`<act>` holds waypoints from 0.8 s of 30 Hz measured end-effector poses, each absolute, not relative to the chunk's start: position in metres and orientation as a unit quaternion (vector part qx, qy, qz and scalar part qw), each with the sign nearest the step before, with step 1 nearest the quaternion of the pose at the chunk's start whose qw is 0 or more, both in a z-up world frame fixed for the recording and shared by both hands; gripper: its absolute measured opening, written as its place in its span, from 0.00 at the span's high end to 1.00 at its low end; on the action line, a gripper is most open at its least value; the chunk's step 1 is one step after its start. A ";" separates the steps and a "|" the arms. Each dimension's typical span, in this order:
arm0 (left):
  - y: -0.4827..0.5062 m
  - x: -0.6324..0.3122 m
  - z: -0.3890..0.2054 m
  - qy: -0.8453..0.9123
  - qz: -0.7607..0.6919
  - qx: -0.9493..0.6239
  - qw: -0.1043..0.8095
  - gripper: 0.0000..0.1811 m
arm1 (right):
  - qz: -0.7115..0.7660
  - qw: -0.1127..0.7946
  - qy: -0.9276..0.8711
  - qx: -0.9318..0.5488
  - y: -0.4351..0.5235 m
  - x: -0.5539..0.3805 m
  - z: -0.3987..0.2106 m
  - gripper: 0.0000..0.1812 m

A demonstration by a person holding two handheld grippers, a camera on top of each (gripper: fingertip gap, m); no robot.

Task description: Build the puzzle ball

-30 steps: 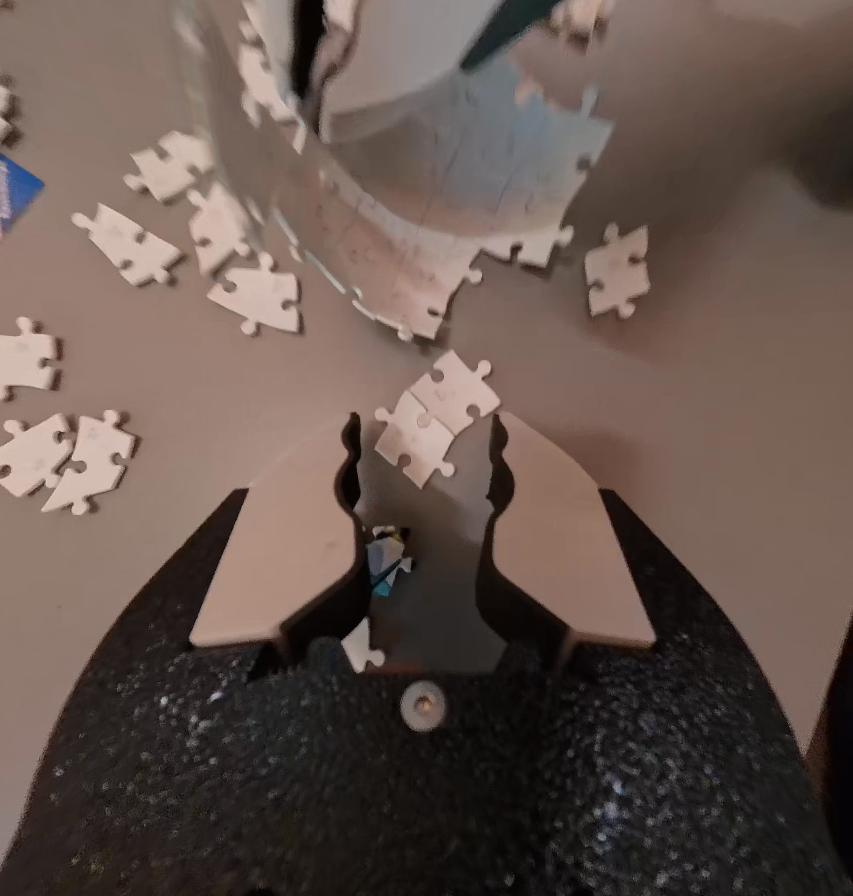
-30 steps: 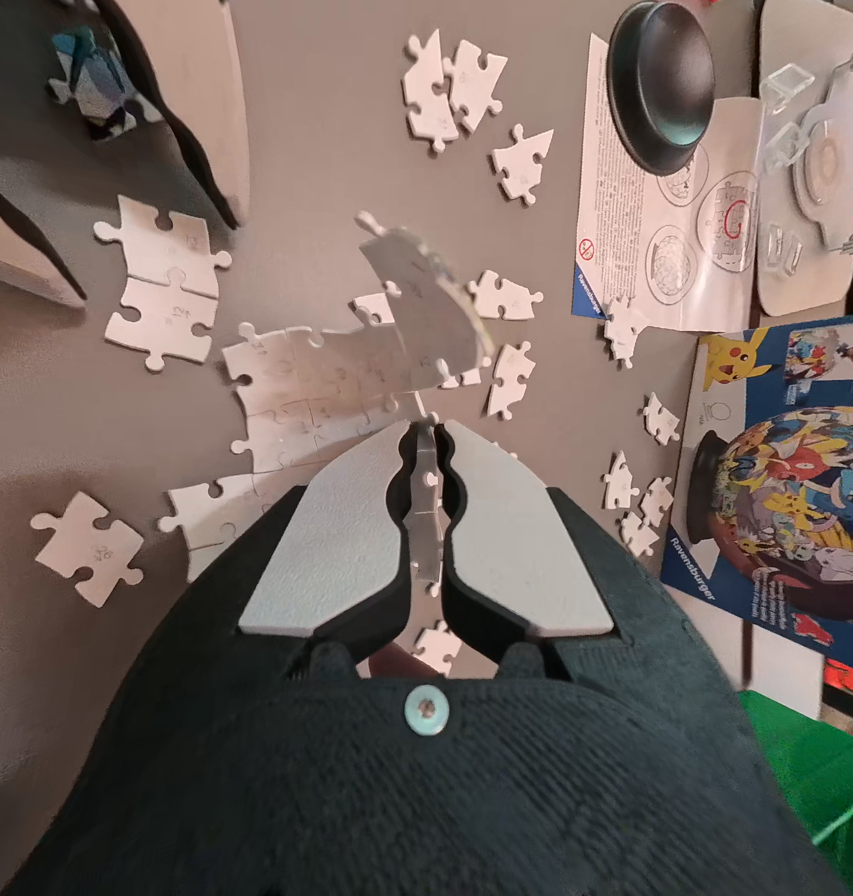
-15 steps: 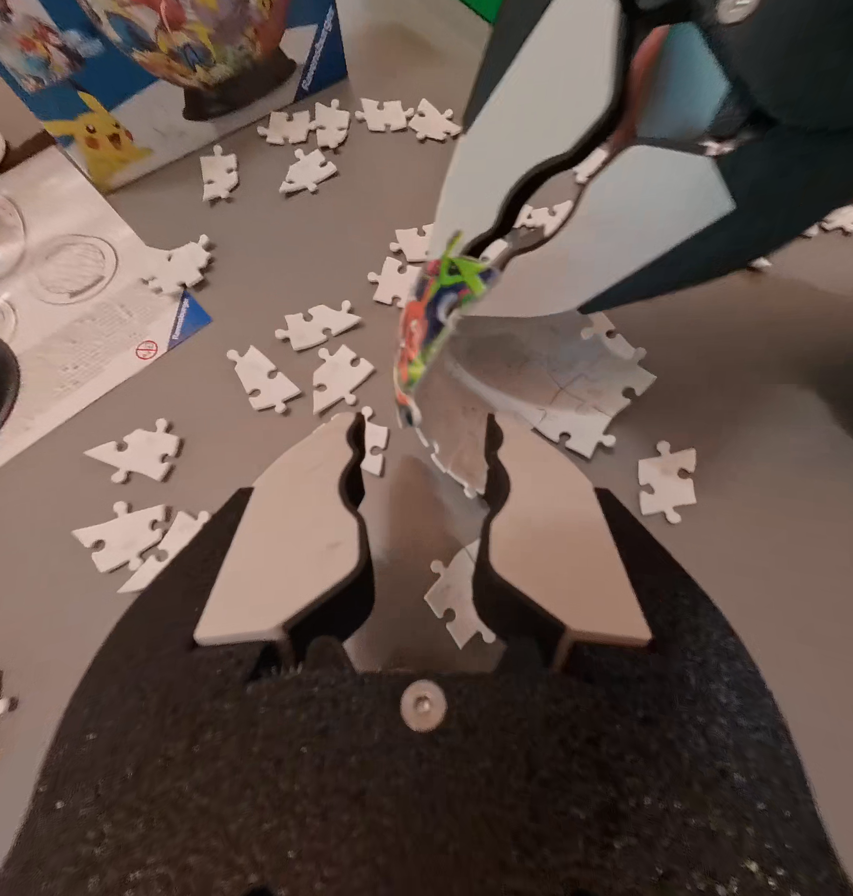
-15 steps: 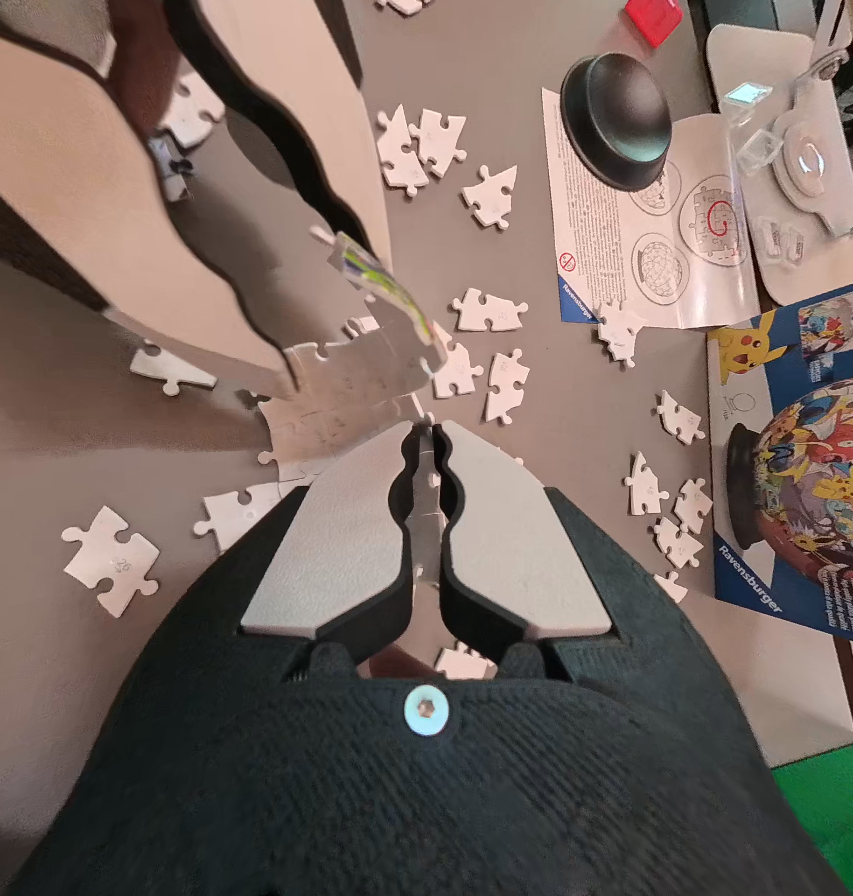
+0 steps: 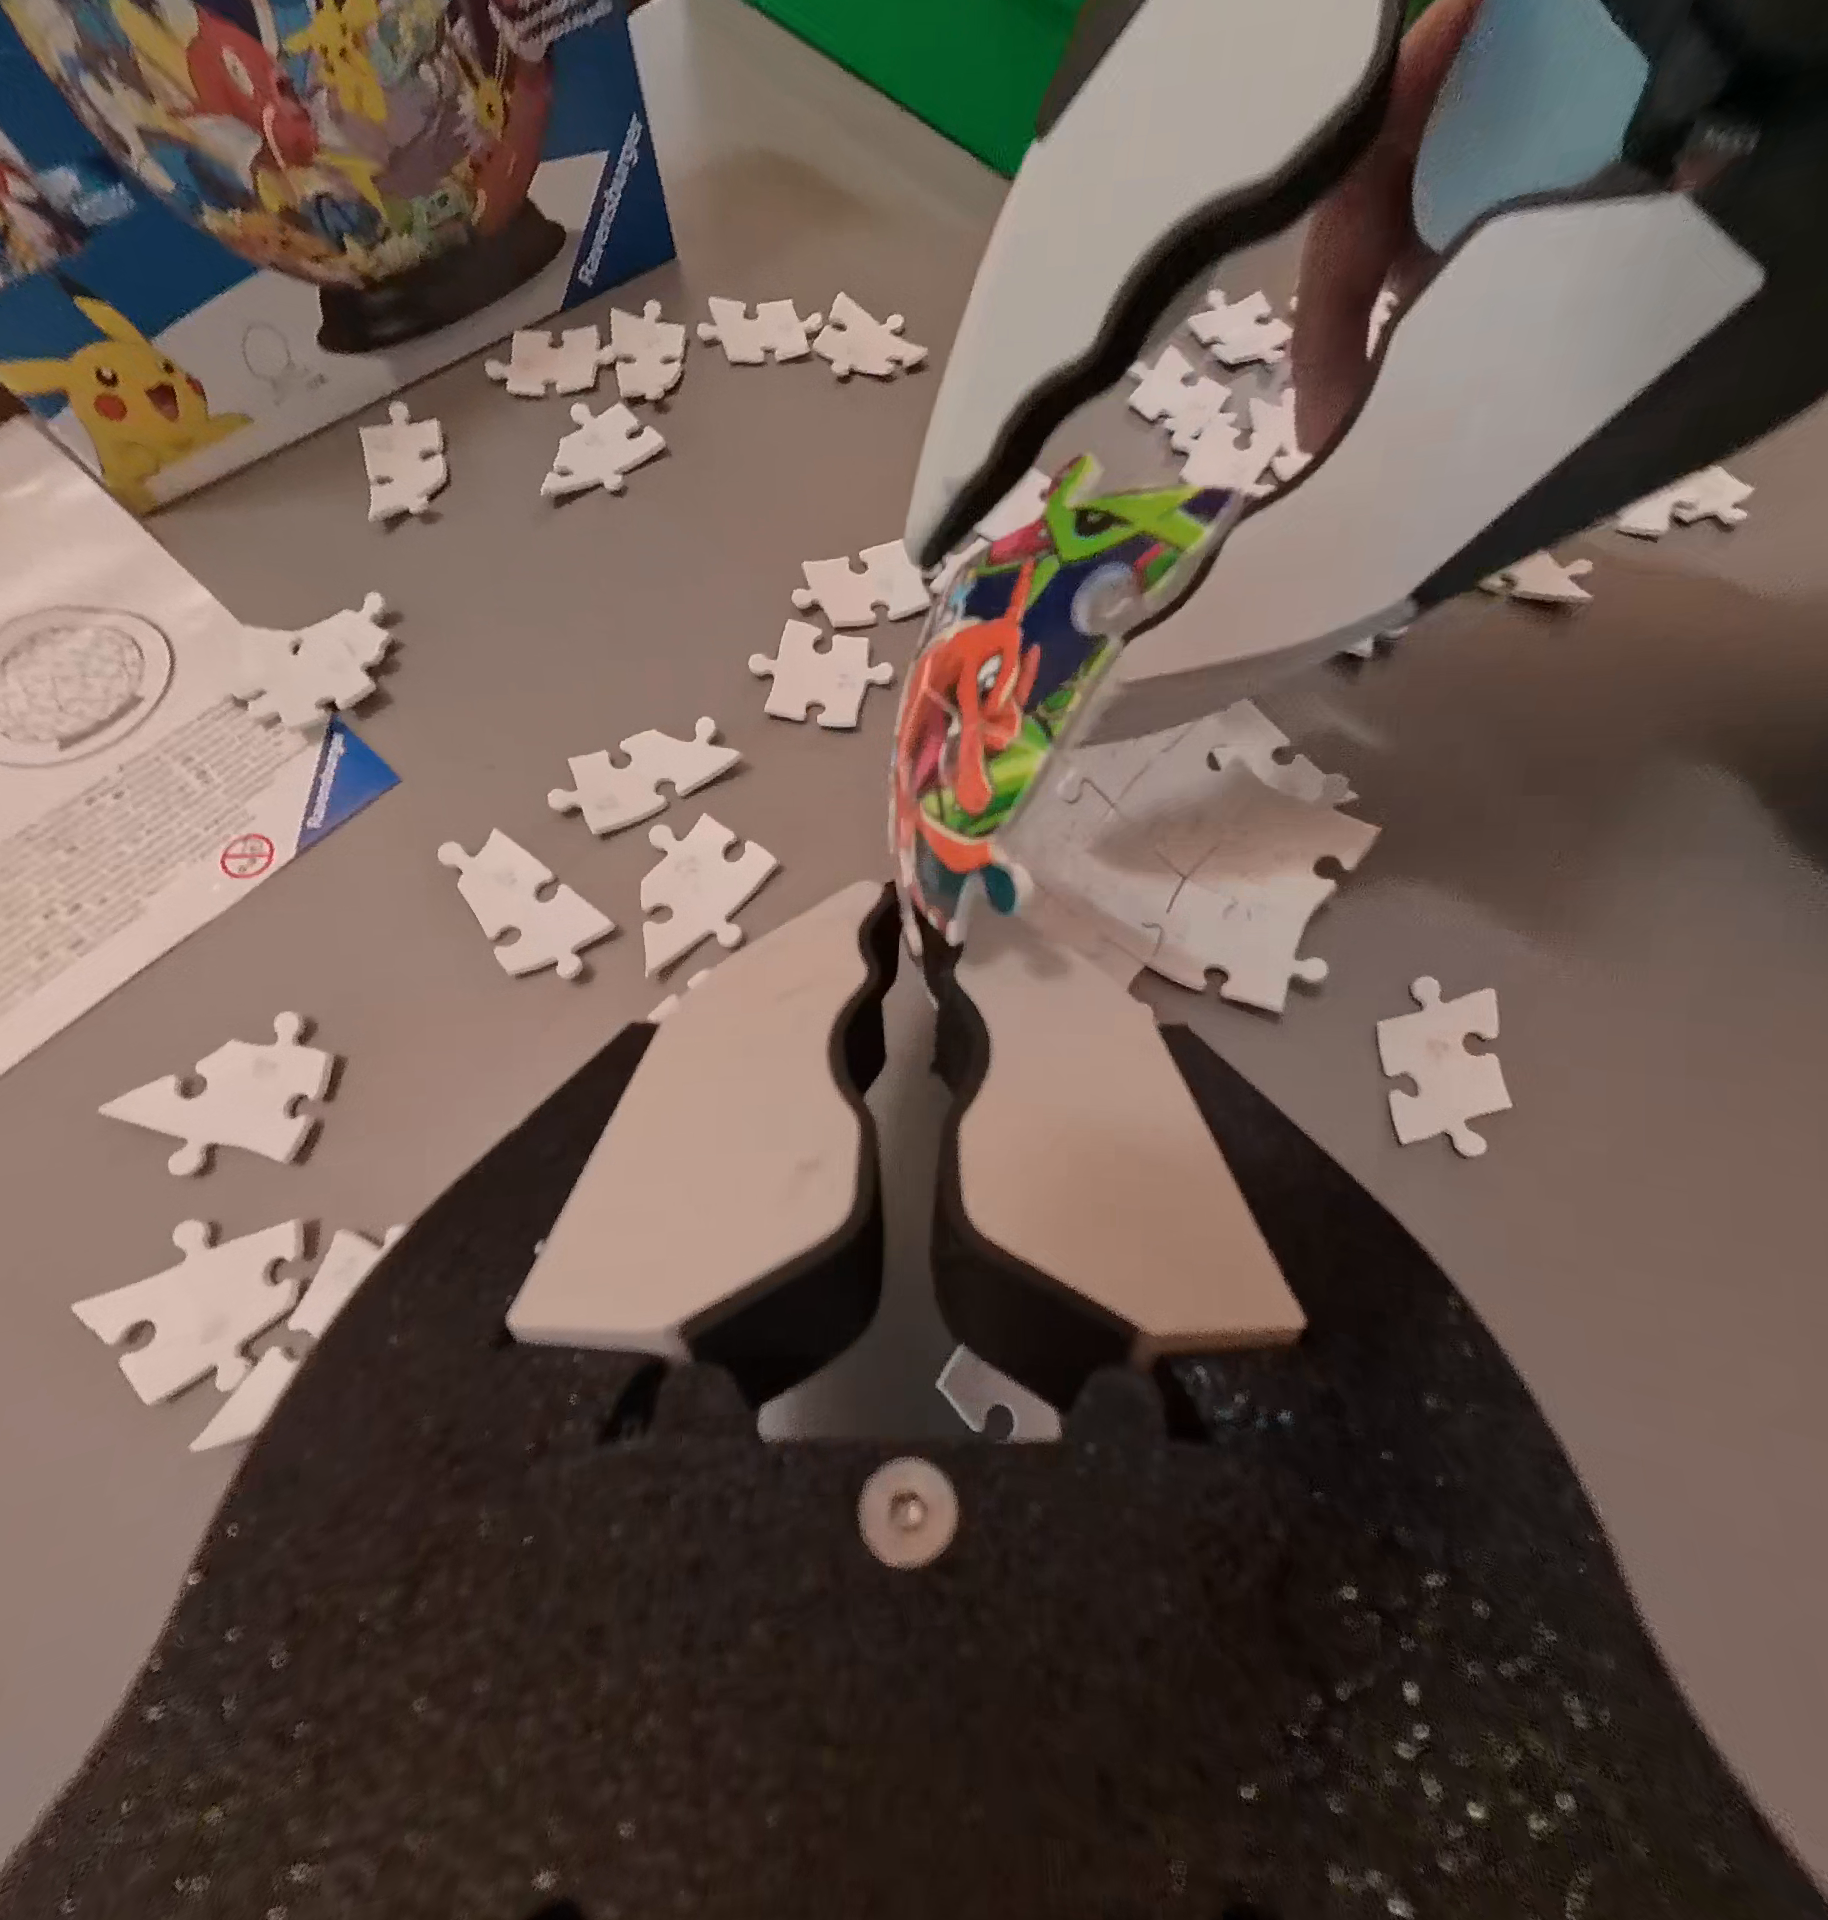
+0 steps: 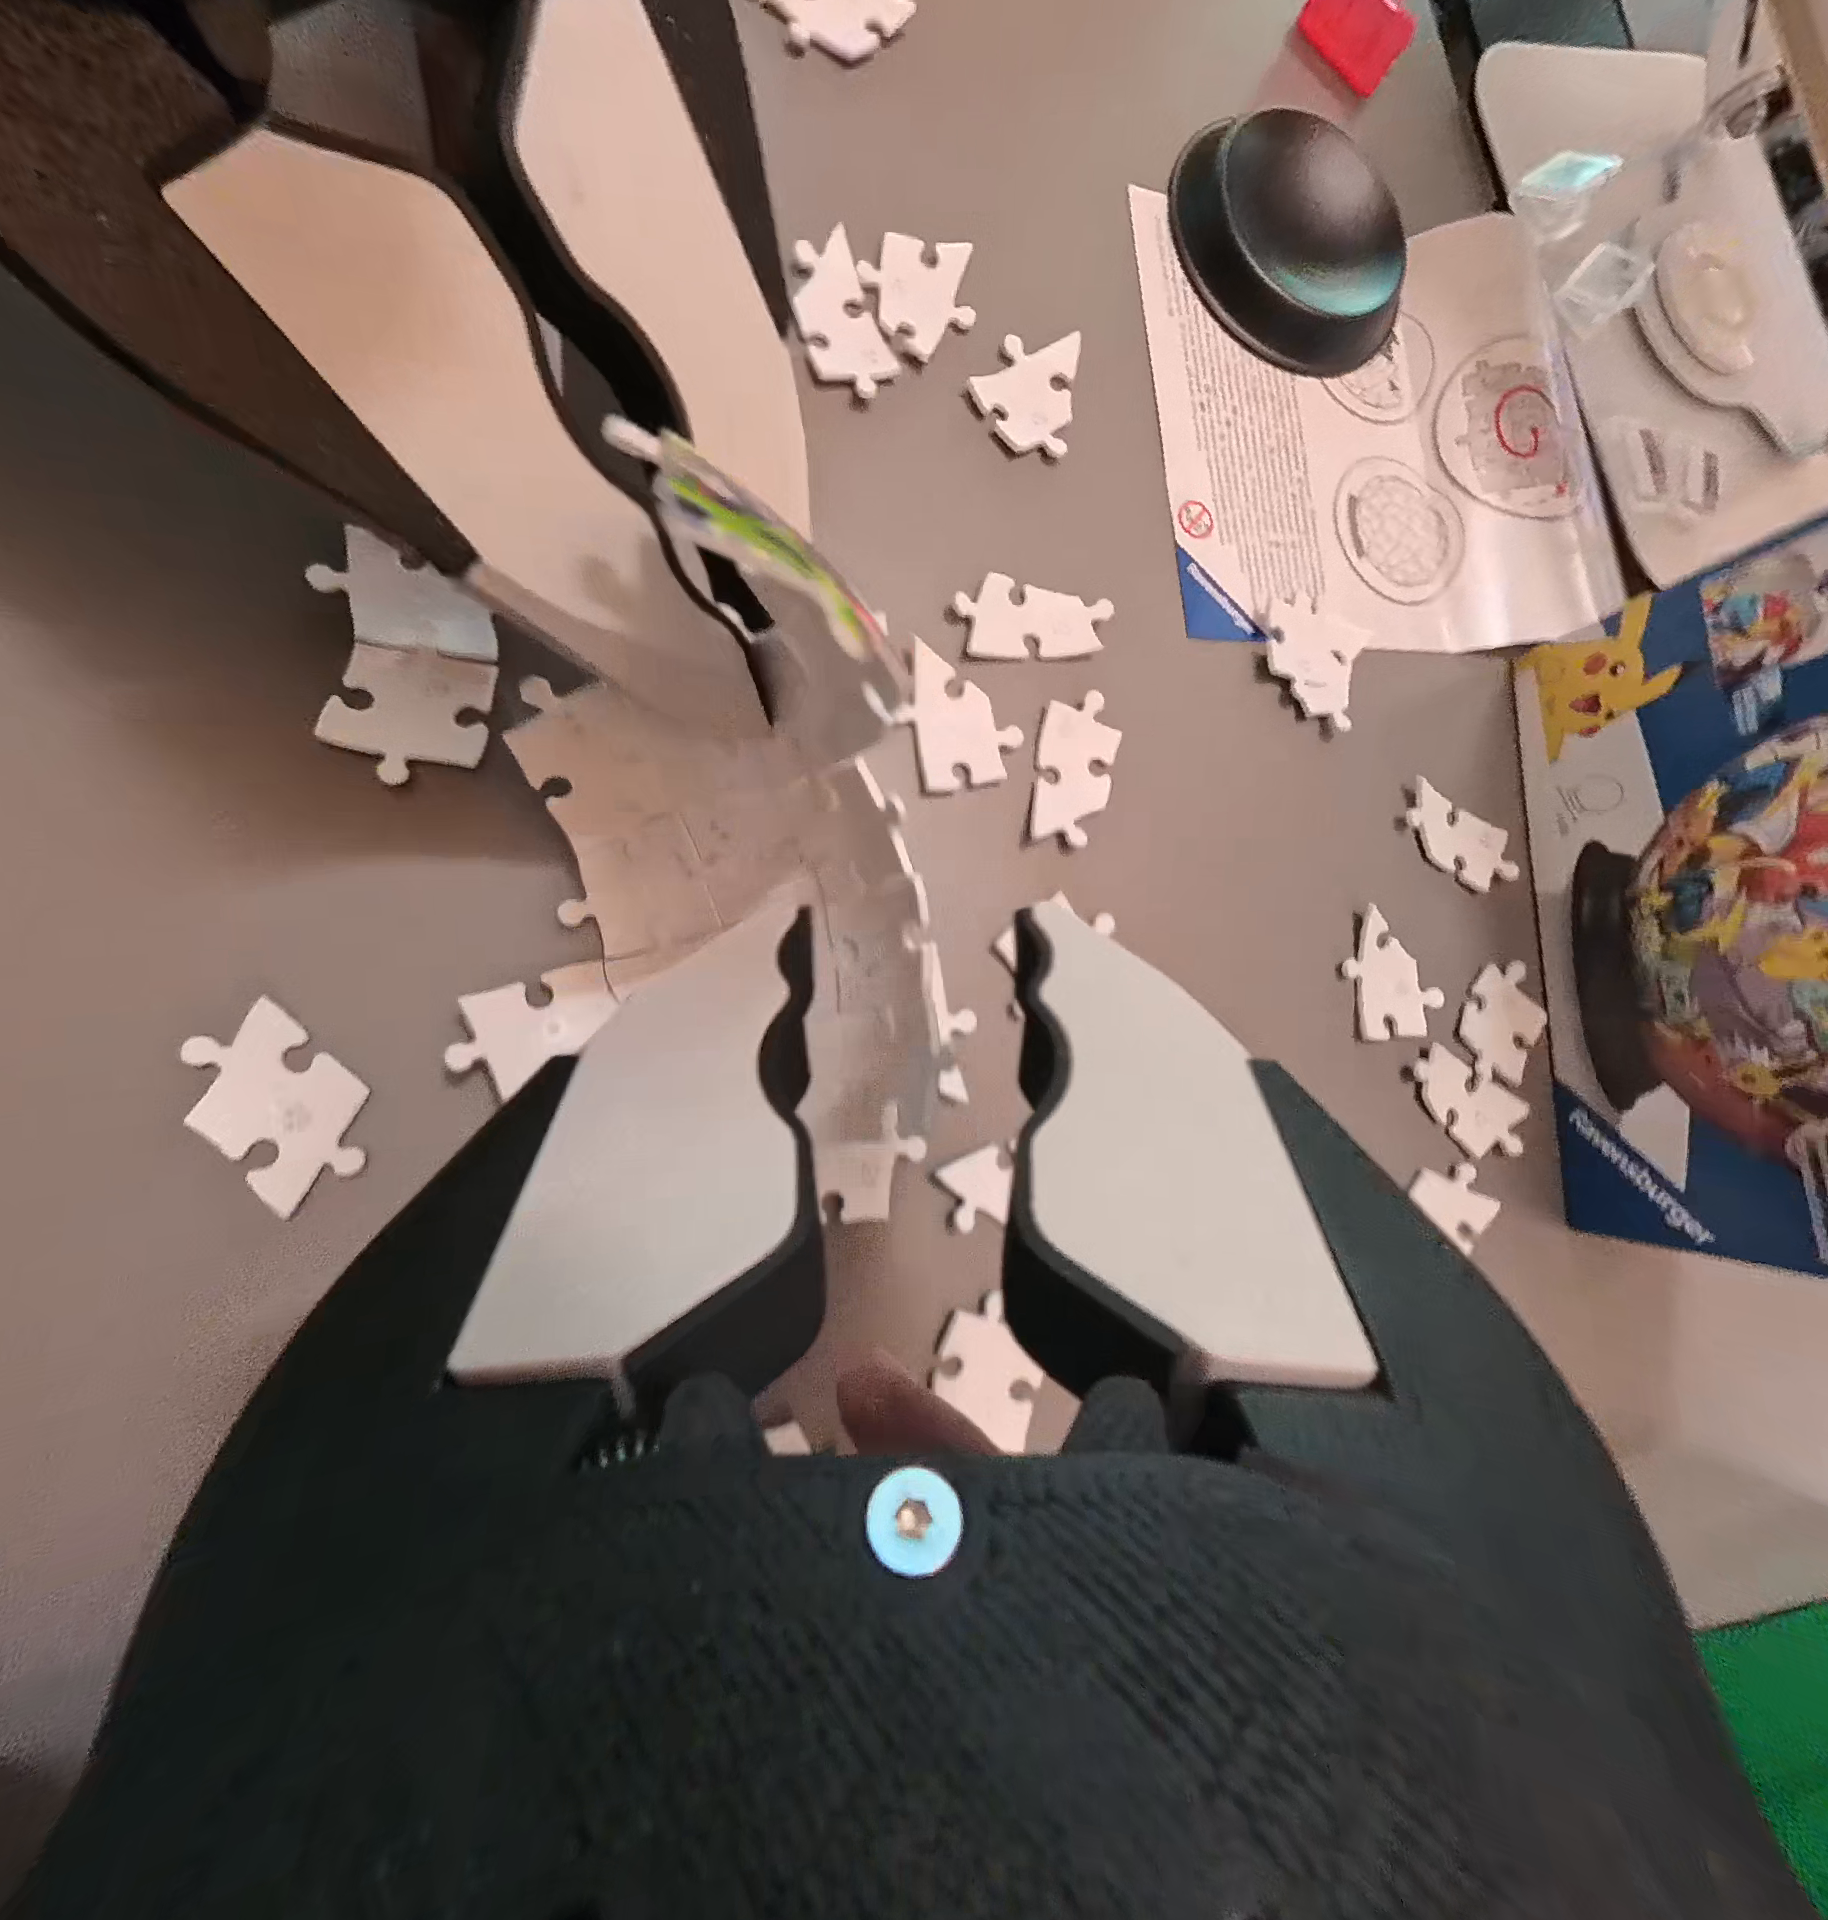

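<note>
A curved assembled puzzle section (image 5: 972,707), colourful outside and white inside, stands on edge above the grey table. My left gripper (image 5: 915,935) is shut on its lower edge. In the right wrist view the left gripper (image 6: 744,665) pinches the section's far end. My right gripper (image 6: 910,925) is open, and the section's white strip (image 6: 868,977) runs between its jaws, close to the left finger. In the left wrist view the right gripper (image 5: 1035,603) straddles the section's upper end. Several loose white pieces (image 5: 525,904) lie face down around it.
The puzzle box (image 6: 1720,935) lies at the right, also showing far left in the left wrist view (image 5: 318,156). An instruction sheet (image 6: 1357,468) carries a black round stand (image 6: 1289,249). Clear plastic parts (image 6: 1668,291) lie beyond. More loose pieces (image 6: 276,1101) scatter the table. Left tips to right tips: about 5 cm.
My left gripper has closed on the puzzle section's edge. My right gripper, which was shut on the section, has opened; the section still stands between its jaws.
</note>
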State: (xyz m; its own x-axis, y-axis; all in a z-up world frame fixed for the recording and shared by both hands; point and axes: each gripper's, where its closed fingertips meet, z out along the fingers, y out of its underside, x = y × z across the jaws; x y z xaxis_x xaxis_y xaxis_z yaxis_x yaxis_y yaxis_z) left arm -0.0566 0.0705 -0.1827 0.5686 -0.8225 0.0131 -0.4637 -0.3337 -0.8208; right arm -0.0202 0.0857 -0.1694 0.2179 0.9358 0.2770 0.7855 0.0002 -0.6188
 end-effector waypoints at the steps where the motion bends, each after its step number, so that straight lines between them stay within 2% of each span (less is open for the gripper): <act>1: 0.070 -0.056 -0.181 0.419 -0.219 -0.778 0.413 0.98 | 0.118 0.349 -0.608 -0.704 0.084 -0.014 -0.168 0.75; 4: 0.068 -0.056 -0.179 0.445 -0.213 -0.757 0.429 0.98 | 0.174 0.344 -0.574 -0.722 0.076 0.002 -0.165 0.73; 7: 0.068 -0.057 -0.178 0.454 -0.214 -0.745 0.440 0.98 | 0.221 0.353 -0.527 -0.741 0.067 0.010 -0.167 0.85; 9: 0.067 -0.057 -0.177 0.459 -0.221 -0.735 0.448 0.98 | 0.224 0.366 -0.506 -0.748 0.067 0.012 -0.171 0.90; 13: 0.066 -0.057 -0.175 0.471 -0.220 -0.716 0.466 0.98 | 0.235 0.376 -0.473 -0.762 0.067 0.010 -0.175 0.90; 18: 0.066 -0.056 -0.175 0.474 -0.220 -0.712 0.469 0.98 | 0.251 0.378 -0.461 -0.763 0.064 0.005 -0.180 0.98; 21: 0.066 -0.056 -0.175 0.470 -0.221 -0.715 0.468 0.98 | 0.235 0.390 -0.456 -0.764 0.065 0.005 -0.180 0.98; 22: 0.066 -0.057 -0.176 0.467 -0.218 -0.718 0.467 0.96 | 0.232 0.397 -0.450 -0.765 0.065 0.005 -0.179 0.98; 24: 0.068 -0.061 -0.177 0.462 -0.203 -0.729 0.463 0.84 | 0.231 0.414 -0.429 -0.769 0.065 0.004 -0.177 0.98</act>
State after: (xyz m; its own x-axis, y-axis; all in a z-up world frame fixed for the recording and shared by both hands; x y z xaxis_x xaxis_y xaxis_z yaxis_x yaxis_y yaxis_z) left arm -0.0610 0.0676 -0.1768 0.4914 -0.8609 -0.1318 -0.4858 -0.1454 -0.8619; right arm 0.0039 0.0654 -0.1773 0.5253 0.8509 0.0001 0.4677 -0.2887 -0.8354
